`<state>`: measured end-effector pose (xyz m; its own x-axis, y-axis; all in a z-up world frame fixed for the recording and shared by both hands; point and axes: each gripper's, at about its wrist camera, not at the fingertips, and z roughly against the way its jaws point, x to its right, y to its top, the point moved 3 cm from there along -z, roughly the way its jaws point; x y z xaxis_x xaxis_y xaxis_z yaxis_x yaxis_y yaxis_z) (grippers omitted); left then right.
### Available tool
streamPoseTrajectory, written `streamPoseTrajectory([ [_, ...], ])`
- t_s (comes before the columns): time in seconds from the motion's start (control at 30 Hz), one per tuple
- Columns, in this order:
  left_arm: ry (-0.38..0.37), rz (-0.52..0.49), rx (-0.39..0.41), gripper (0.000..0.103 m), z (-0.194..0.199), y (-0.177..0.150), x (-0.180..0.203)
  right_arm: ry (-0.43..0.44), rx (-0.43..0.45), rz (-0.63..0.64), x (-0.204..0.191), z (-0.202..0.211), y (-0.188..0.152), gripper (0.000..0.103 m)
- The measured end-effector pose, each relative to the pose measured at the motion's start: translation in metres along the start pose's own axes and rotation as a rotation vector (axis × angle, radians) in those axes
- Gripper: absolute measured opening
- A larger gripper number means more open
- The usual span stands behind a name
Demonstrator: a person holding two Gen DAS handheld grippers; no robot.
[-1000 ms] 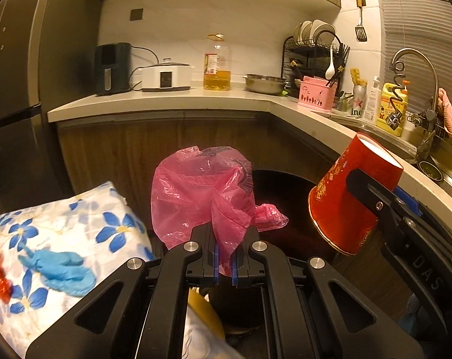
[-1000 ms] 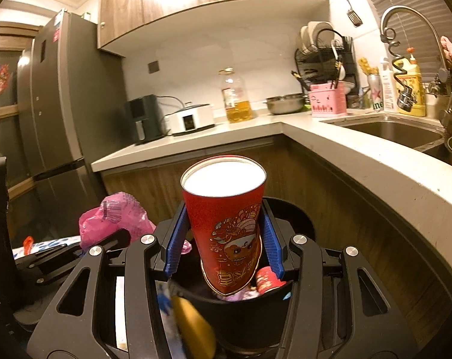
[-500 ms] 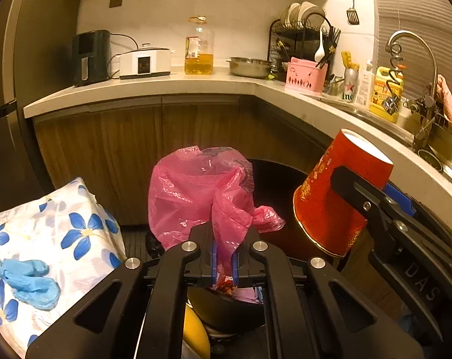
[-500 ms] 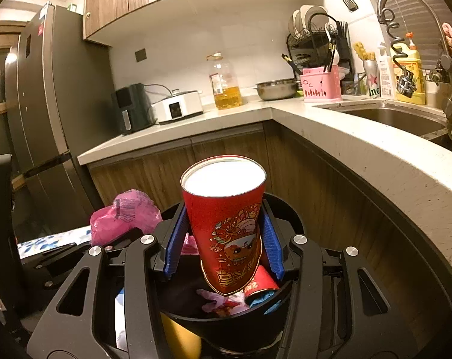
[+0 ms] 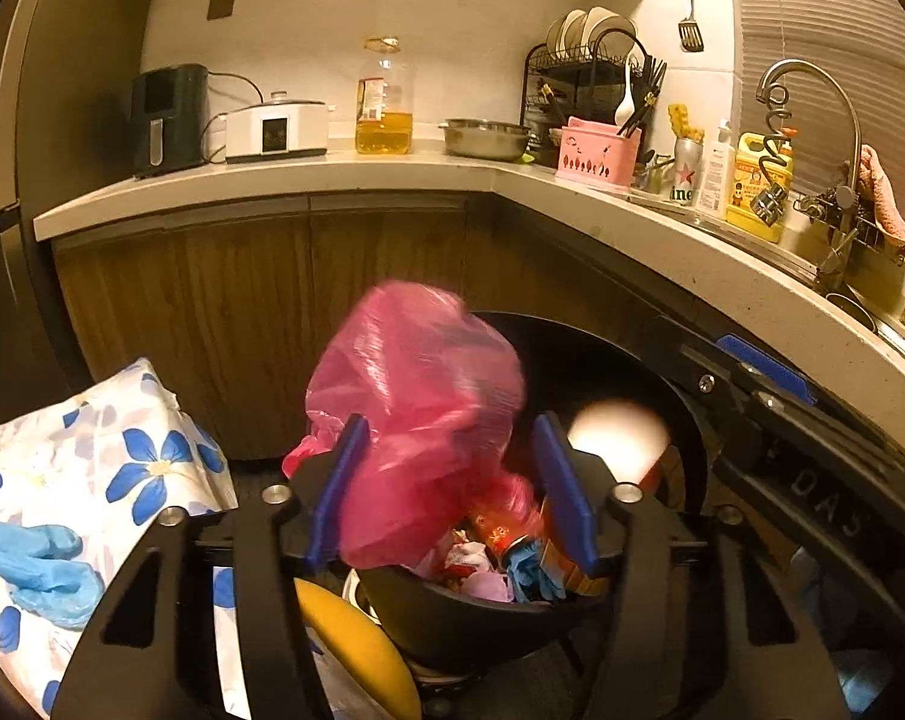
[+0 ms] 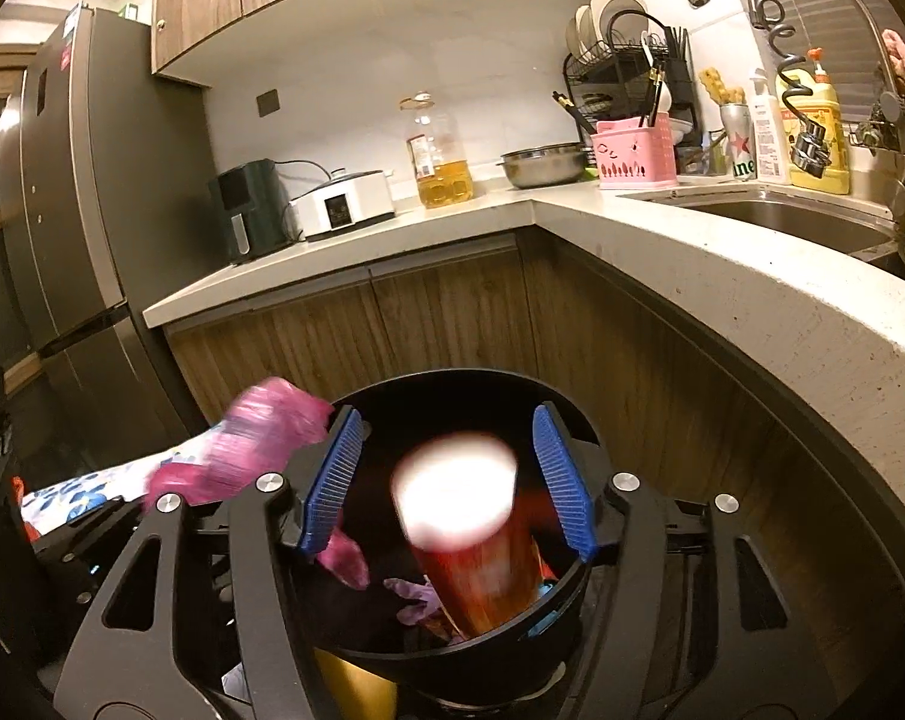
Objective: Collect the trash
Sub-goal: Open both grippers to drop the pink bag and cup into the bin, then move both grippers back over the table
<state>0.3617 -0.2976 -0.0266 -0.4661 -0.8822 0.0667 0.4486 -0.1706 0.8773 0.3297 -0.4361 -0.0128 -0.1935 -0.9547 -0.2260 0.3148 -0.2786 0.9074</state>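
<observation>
A black trash bin (image 5: 470,612) stands on the floor under both grippers, with wrappers and a red can inside. My left gripper (image 5: 449,426) hangs over its near rim, jaws opening. A blurred pink plastic bag (image 5: 416,396) is loose between the blue pads and dropping. My right gripper (image 6: 446,420) is over the bin (image 6: 452,381) as well, jaws opening. The red paper cup (image 6: 470,540) is blurred, clear of both pads and falling into the bin. In the left wrist view the cup (image 5: 620,438) is a pale blur, and in the right wrist view the bag (image 6: 254,438) shows at the left.
A floral pillow (image 5: 122,456) lies left of the bin with blue gloves (image 5: 38,564) on it. A yellow object (image 5: 356,648) sits under the left gripper. The curved countertop (image 6: 722,294) and wooden cabinets wrap behind and to the right. A fridge (image 6: 62,210) stands at the left.
Both grippers came forward and down over the bin, then opened. The pink bag and the red cup left the pads and are falling into the bin.
</observation>
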Motion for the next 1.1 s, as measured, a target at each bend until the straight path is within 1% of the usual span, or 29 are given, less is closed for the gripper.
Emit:
streamPoseTrajectory([
  [0.07,0.007,-0.002,0.0,0.062,0.002,-0.001,-0.002,-0.004,0.001,-0.004,0.002,0.002,0.0,0.061],
  [0.13,0.015,0.005,0.002,0.068,0.004,-0.003,-0.006,-0.007,0.003,-0.008,0.003,0.004,0.0,0.062],
  [0.27,0.048,0.028,0.005,0.078,0.014,-0.009,-0.017,-0.011,0.011,-0.006,0.001,0.014,-0.001,0.07],
  [0.37,0.063,0.047,0.013,0.082,0.026,-0.016,-0.026,-0.011,0.014,0.005,-0.003,0.024,-0.004,0.076],
  [0.43,0.084,0.051,0.028,0.086,0.038,-0.023,-0.034,0.0,0.014,0.009,-0.007,0.029,-0.008,0.079],
  [0.5,0.098,0.061,0.026,0.086,0.043,-0.028,-0.041,0.004,0.018,0.007,-0.009,0.034,-0.012,0.08],
  [0.6,0.096,0.067,0.012,0.086,0.046,-0.035,-0.046,0.013,0.009,-0.005,-0.013,0.038,-0.018,0.081],
  [0.63,0.098,0.064,0.007,0.085,0.044,-0.035,-0.047,0.016,0.003,-0.01,-0.013,0.038,-0.02,0.081],
  [0.67,0.083,0.067,0.003,0.084,0.042,-0.034,-0.047,0.016,-0.004,-0.014,-0.014,0.038,-0.022,0.081],
  [0.7,0.066,0.071,-0.002,0.078,0.041,-0.034,-0.047,0.019,-0.008,-0.013,-0.015,0.039,-0.022,0.081],
  [0.73,0.062,0.074,-0.008,0.076,0.039,-0.034,-0.047,0.021,-0.012,-0.012,-0.016,0.039,-0.022,0.081],
  [0.77,0.073,0.072,-0.014,0.07,0.036,-0.035,-0.048,0.023,-0.013,-0.008,-0.017,0.041,-0.023,0.081],
  [0.8,0.094,0.068,-0.027,0.062,0.031,-0.036,-0.053,0.024,-0.01,-0.006,-0.017,0.043,-0.023,0.081],
  [0.83,0.098,0.077,-0.042,0.058,0.029,-0.038,-0.056,0.024,-0.005,-0.002,-0.017,0.045,-0.023,0.081],
  [0.93,0.1,0.132,-0.052,0.058,0.029,-0.045,-0.071,0.023,0.004,0.005,-0.019,0.048,-0.023,0.081],
  [1.1,0.13,0.148,-0.058,0.057,0.031,-0.053,-0.083,0.046,-0.006,0.009,-0.028,0.045,-0.026,0.081],
])
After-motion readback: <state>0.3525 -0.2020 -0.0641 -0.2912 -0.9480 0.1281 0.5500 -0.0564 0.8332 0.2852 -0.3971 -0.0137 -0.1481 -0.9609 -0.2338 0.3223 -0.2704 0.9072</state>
